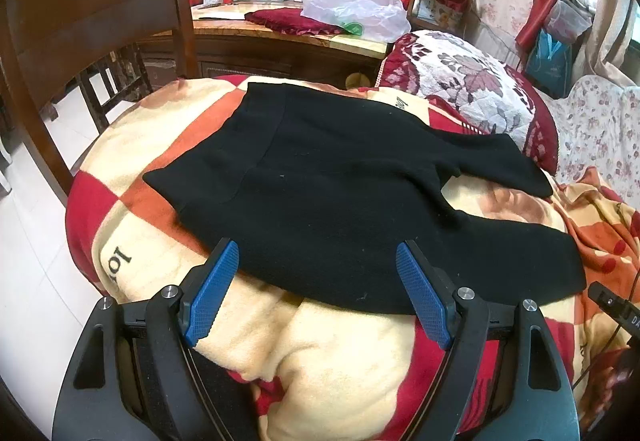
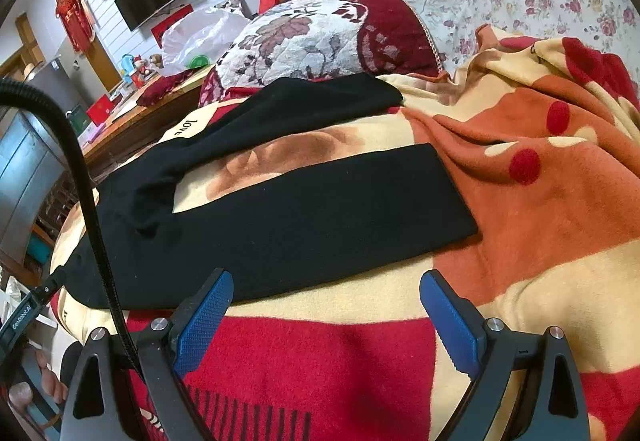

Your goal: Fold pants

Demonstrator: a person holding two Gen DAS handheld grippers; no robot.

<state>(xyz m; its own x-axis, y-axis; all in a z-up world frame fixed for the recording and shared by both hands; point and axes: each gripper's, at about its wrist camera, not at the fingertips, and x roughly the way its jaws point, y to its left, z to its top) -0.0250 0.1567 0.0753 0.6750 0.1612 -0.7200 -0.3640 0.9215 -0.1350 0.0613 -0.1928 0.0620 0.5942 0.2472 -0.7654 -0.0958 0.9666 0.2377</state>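
Black knit pants (image 1: 328,177) lie spread flat on the red, orange and cream fleece blanket (image 1: 160,145), legs apart. The left gripper (image 1: 316,261) hovers wide open and empty at their near edge. The right gripper (image 2: 326,293) gapes empty beside the nearer leg.

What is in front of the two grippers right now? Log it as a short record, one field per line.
garment: black pants, spread flat, the two legs apart in a V
surface: red, orange and cream blanket
left gripper: jaws open, at the near edge of the pants, holding nothing
right gripper: jaws open, just short of the near leg, holding nothing
behind the pants: floral cushion
further back: wooden desk with a clear plastic bag
fold state: no fold made yet
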